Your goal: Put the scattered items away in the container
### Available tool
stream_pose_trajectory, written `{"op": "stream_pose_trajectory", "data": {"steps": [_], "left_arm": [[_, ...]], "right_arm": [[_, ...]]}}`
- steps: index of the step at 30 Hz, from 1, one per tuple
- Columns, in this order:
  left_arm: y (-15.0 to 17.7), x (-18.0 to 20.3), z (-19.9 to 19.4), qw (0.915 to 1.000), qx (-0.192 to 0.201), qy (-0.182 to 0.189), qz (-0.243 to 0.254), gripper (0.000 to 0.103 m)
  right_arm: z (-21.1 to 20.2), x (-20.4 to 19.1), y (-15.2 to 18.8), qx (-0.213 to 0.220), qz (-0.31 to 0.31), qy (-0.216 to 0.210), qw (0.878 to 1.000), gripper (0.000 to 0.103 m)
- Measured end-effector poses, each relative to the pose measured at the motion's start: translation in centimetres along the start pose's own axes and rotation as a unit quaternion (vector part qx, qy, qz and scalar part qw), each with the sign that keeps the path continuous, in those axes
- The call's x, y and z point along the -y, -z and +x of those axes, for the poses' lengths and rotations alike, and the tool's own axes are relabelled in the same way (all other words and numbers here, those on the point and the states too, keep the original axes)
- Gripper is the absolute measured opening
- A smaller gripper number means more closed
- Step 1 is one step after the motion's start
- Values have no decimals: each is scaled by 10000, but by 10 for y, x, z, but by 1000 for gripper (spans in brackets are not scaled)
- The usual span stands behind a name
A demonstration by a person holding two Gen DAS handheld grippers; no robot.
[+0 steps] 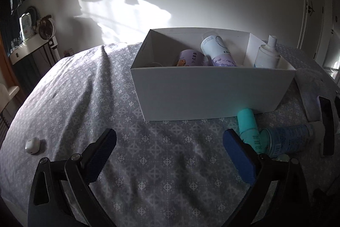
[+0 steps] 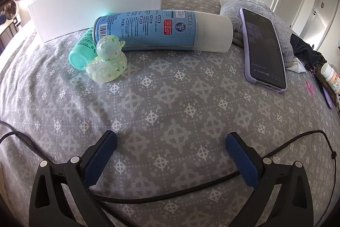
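Looking along the left gripper, its jaws stand wide apart with nothing between them, only the patterned grey bedspread underneath. Straight ahead sits the white box, already holding a purple-and-white tube leaning upright, a lilac tub beside it, and a white pump bottle in the right-hand compartment behind a divider. Down at the box's near right corner lies a teal bottle, its far end against the box wall, and a blue spray can on its side just right of it. Off to the left, well apart, a small white case rests on the bedspread. Over to the right wrist view now: the right gripper is spread open too, empty, with a black cable trailing under it. Ahead, the spray can lies across the front of the box, the teal bottle pokes out at its left end, and a clear speckled toy duck sits touching both. To the right, a phone in a lilac case leans on a fluffy grey cloth.
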State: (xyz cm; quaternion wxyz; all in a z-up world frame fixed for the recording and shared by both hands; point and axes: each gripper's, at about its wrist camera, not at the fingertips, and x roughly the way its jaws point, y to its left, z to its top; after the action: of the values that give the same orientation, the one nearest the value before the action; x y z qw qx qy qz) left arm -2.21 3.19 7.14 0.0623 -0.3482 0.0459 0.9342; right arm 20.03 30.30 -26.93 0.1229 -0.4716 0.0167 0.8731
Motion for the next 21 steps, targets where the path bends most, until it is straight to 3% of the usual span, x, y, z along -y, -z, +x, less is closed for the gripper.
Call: {"op": "stream_pose_trajectory", "data": {"steps": [3,9,11,21], "left_arm": [[14,2,13,9995,-304,-4,-1,101],[41,4,42,9966,-709,-410,109,101],[53,2,50,9956,-866,-352,-2,101],[58,-1,50,9962,-813,-192,-227,103]], "right_arm": [[0,0,0,1,-2,3,10000,103],[0,0,0,0,-1,3,10000,103],[0,0,0,1,-3,6,10000,103],[-1,1,0,2,-16,24,10000,103]]}}
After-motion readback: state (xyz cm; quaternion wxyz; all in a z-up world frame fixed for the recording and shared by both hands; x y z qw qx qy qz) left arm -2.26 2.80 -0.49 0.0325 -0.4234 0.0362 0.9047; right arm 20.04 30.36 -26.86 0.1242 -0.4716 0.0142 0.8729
